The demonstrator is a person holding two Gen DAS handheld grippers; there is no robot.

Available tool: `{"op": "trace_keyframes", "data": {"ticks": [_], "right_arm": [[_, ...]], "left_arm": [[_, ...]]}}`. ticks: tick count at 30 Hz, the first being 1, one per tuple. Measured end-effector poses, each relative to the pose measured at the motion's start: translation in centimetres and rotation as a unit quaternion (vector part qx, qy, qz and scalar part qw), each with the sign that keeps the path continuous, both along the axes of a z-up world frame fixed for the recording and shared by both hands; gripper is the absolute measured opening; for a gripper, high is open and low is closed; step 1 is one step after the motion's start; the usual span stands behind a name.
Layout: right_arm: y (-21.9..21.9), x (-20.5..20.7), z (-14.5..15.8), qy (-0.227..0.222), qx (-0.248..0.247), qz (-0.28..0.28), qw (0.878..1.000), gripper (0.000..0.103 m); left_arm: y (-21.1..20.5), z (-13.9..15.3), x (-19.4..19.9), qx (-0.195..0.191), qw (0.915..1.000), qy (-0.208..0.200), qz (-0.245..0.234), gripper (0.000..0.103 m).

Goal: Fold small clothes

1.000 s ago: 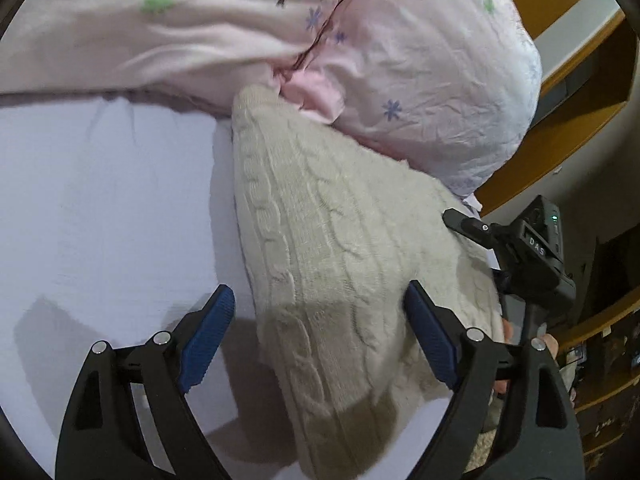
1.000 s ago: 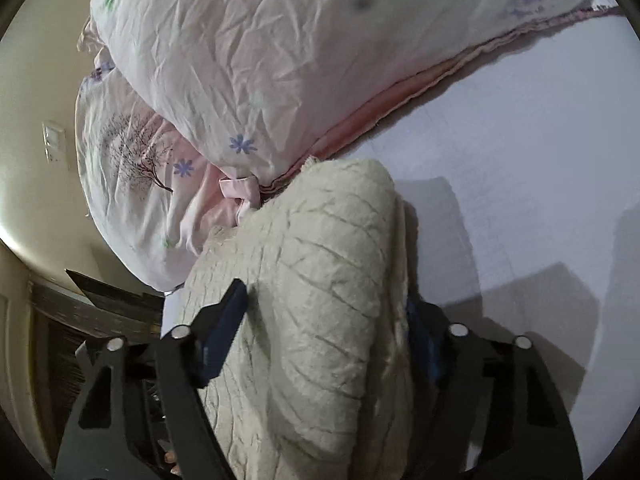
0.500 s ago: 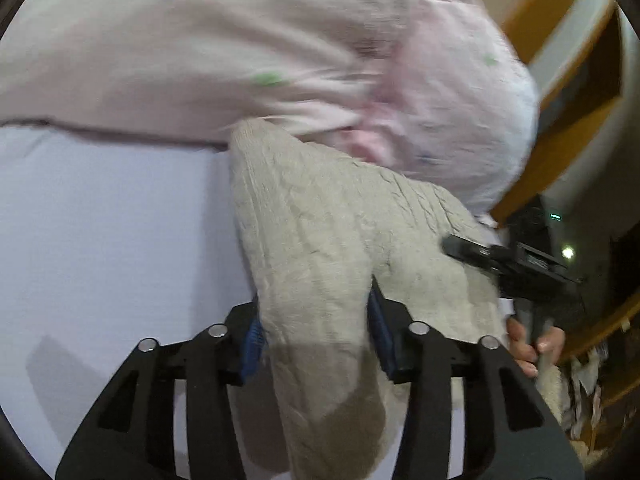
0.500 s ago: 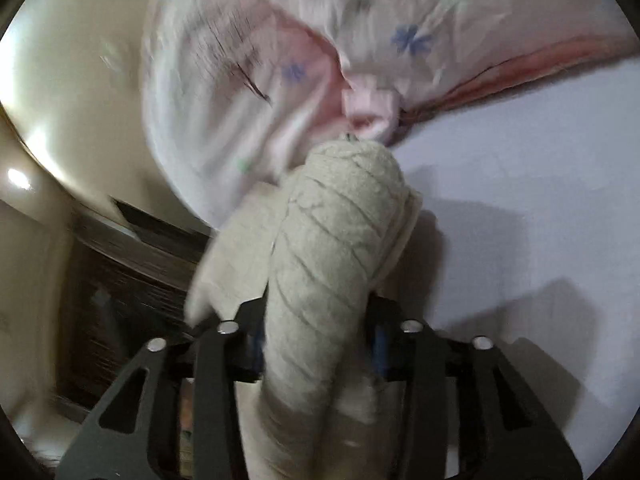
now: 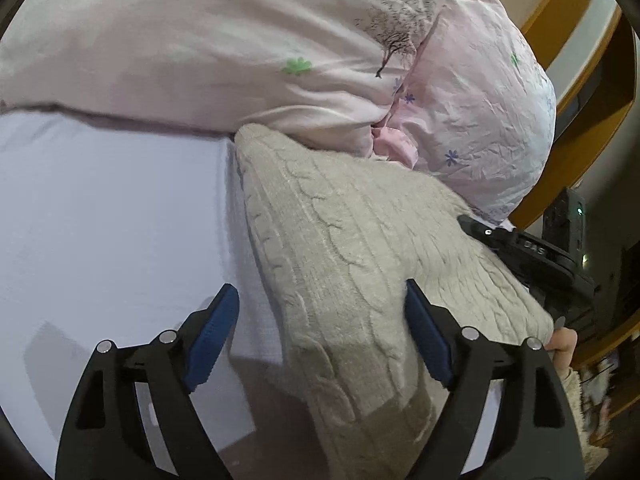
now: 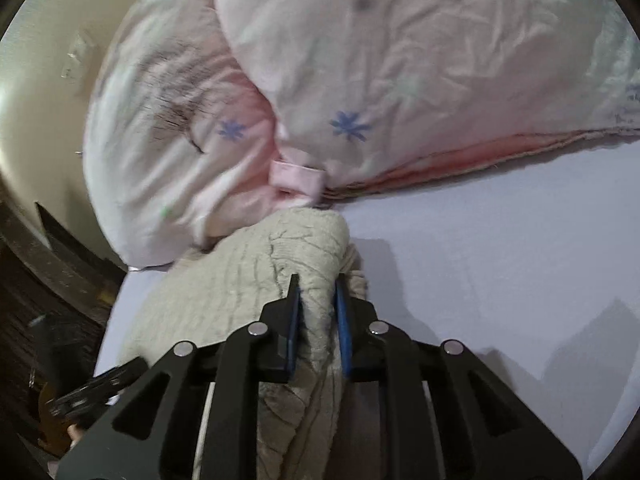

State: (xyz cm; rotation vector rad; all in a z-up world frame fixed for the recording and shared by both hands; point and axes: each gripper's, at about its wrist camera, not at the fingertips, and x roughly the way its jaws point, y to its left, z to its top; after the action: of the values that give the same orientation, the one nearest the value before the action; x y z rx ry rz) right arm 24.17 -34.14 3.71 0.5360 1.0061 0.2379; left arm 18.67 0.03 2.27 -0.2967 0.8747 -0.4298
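A cream cable-knit sweater (image 5: 352,248) lies folded on the white sheet (image 5: 112,216), its far end against the pink quilt. My left gripper (image 5: 320,320) is open, its blue pads on either side of the sweater's near edge. My right gripper (image 6: 316,308) is shut on a bunched fold of the sweater (image 6: 248,276). The right gripper's body also shows at the right of the left wrist view (image 5: 536,256).
A bulky pink flowered quilt (image 5: 280,40) is piled along the far side of the bed and also fills the top of the right wrist view (image 6: 360,72). Wooden furniture (image 5: 576,20) stands at the right. A dark wooden bed frame (image 6: 48,272) is at the left.
My left gripper, shut on the sweater half a second ago, has opened. My right gripper has stayed shut on the sweater and shifted a little toward the quilt.
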Motion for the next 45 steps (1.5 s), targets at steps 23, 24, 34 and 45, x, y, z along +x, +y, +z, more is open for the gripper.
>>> {"op": "trace_keyframes", "data": {"ticks": [23, 24, 34, 45], "right_arm": [[7.8, -15.6, 3.7, 0.033, -0.204, 0.012, 0.978, 0.101], [8.5, -15.3, 3.3, 0.042, -0.199, 0.008, 0.979, 0.1], [10.8, -15.7, 2.1, 0.063, -0.272, 0.013, 0.96, 0.101], [10.8, -15.7, 2.2, 0.06, -0.269, 0.028, 0.961, 0.101]], "left_arm": [[-2.3, -1.6, -10.0, 0.238, 0.9704, 0.019, 0.033, 0.102], [-2.2, -1.6, -10.0, 0.237, 0.9708, 0.019, 0.035, 0.102], [-2.2, -1.8, -10.2, 0.233, 0.9716, -0.003, 0.044, 0.102], [-2.2, -1.9, -10.2, 0.232, 0.9716, -0.002, 0.043, 0.102]]}}
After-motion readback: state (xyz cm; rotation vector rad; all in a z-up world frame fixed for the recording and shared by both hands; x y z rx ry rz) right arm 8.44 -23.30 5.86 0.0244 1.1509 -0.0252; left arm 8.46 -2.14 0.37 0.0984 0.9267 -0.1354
